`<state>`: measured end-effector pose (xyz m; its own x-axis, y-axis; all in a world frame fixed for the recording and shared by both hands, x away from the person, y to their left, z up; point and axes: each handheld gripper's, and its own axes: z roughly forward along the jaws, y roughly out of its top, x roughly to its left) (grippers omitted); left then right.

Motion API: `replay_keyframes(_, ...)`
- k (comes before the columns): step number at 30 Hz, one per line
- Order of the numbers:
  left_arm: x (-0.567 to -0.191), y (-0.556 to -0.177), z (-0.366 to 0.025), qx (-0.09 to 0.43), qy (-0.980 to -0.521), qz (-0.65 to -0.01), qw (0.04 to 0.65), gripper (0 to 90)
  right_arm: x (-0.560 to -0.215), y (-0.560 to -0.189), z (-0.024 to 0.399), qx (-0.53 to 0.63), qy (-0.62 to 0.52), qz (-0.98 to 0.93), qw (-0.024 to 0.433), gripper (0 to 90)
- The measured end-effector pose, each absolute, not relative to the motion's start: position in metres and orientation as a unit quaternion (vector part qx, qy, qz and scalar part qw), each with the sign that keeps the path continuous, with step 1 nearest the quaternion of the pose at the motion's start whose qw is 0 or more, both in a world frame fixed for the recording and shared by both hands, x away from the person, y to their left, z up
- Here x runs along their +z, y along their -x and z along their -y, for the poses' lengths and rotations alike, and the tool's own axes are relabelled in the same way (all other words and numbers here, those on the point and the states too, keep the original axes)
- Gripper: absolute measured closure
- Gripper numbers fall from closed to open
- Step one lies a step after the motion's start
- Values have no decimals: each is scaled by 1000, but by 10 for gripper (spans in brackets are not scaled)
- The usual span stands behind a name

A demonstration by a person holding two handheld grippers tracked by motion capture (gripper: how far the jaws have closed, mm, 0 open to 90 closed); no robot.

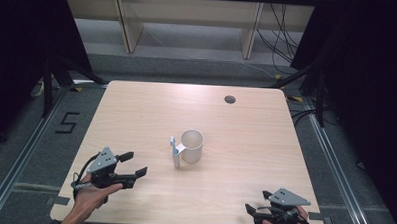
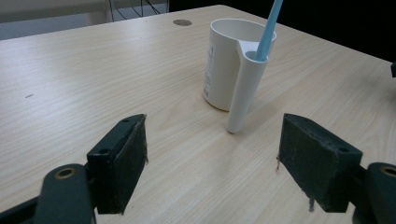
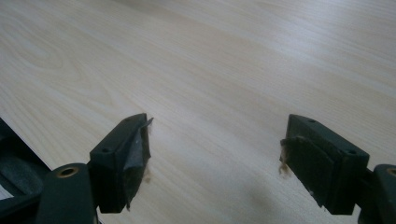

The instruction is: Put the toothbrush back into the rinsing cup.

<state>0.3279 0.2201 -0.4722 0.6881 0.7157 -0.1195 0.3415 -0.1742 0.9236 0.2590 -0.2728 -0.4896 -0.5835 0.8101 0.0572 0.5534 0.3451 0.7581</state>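
Light wood-grain table (image 1: 136,120) fills the middle, square with rounded corners. There's a round cable hole (image 1: 230,99) near its far edge, right of centre. On the grey floor (image 1: 188,69) to the left, a black "5" marking (image 1: 67,122) sits beside the table. Metal floor rails (image 1: 19,161) run along both sides. Beyond the table are pale wooden furniture legs (image 1: 127,24), and black cables (image 1: 281,35) hang at the far right. Black curtains (image 1: 19,35) close in both flanks.

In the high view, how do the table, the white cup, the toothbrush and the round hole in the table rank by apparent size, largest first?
1. Table
2. White cup
3. Toothbrush: only its upper part shows above the cup's side holder, so its rank against the hole is unsure.
4. Round hole
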Motion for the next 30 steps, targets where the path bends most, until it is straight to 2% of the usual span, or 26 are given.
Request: replay_keyframes(30, -480, -287, -236, 165, -763, -349, 518, 199, -489, -259, 273, 381, -426, -803, 168, 236)
